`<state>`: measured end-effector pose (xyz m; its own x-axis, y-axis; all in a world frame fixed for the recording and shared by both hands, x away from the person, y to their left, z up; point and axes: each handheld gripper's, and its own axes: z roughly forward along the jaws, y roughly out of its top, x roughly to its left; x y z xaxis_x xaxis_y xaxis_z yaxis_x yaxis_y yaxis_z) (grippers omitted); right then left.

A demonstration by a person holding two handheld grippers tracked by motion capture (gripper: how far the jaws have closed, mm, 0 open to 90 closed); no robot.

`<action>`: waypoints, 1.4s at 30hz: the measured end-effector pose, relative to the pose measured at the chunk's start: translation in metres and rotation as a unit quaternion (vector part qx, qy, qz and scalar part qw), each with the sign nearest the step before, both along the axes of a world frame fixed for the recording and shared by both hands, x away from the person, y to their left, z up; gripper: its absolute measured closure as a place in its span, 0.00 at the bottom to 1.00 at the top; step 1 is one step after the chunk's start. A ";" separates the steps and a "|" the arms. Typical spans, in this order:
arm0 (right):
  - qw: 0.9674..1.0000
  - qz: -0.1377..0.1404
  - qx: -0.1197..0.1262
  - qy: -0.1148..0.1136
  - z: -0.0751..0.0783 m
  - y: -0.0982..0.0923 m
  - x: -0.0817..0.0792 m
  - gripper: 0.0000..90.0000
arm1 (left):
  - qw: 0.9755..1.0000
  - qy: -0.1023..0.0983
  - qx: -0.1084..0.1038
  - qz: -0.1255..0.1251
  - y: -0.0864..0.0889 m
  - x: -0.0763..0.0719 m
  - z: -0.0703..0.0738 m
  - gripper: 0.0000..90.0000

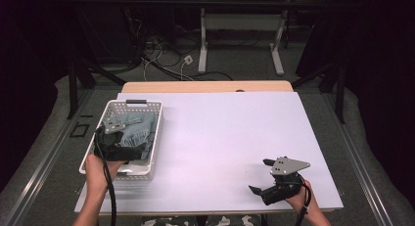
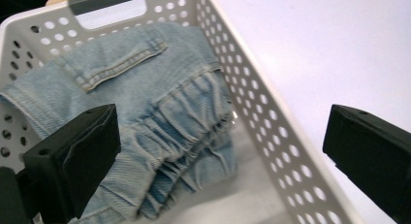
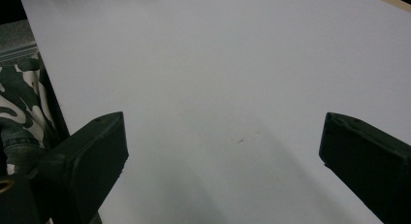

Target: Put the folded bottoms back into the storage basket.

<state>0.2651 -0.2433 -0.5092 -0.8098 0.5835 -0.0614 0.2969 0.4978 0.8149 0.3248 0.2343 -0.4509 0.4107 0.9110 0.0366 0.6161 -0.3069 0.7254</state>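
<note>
Your left gripper point(image 1: 113, 138) hangs over the near half of the white basket point(image 1: 155, 138), jaws spread wide and holding nothing. Inside that basket lies the folded denim garment point(image 2: 145, 103), bunched against the far wall under the handle slot, with its gathered, elasticated band running toward the basket's middle. Judge it as soft, floppy and fairly light: it will sag and unfold when lifted, not come up as a block. The ruffled band gives you a thick ridge to pinch; the flat panel by the stitched pocket flap would be harder to catch.

Mind the basket's perforated walls: in the left gripper view one jaw sits over the cloth while the other appears to lie beyond the side wall. Away from the basket, the white table surface point(image 1: 230, 138) is bare and wide. Your right gripper point(image 1: 264, 177) waits well apart from the basket, near the table's front edge, jaws likewise apart and empty.
</note>
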 end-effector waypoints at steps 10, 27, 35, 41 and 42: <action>1.000 0.001 0.001 0.002 0.000 0.000 0.000 0.04 | 1.000 -0.005 0.007 -0.030 -0.018 -0.023 -0.009 0.00; 1.000 0.002 0.001 0.004 -0.001 0.000 0.000 0.04 | 0.998 -0.022 -0.001 -0.061 -0.029 -0.055 -0.016 0.00; 1.000 0.001 0.002 0.005 -0.001 0.000 0.001 0.04 | 0.997 -0.026 -0.005 -0.070 -0.029 -0.072 -0.022 0.00; 1.000 0.002 0.001 0.006 -0.002 0.001 0.000 0.04 | 0.996 -0.037 -0.007 -0.078 -0.026 -0.080 -0.027 0.00; 1.000 0.002 0.001 0.006 -0.002 0.001 0.000 0.04 | 0.996 -0.039 -0.011 -0.080 -0.024 -0.081 -0.029 0.00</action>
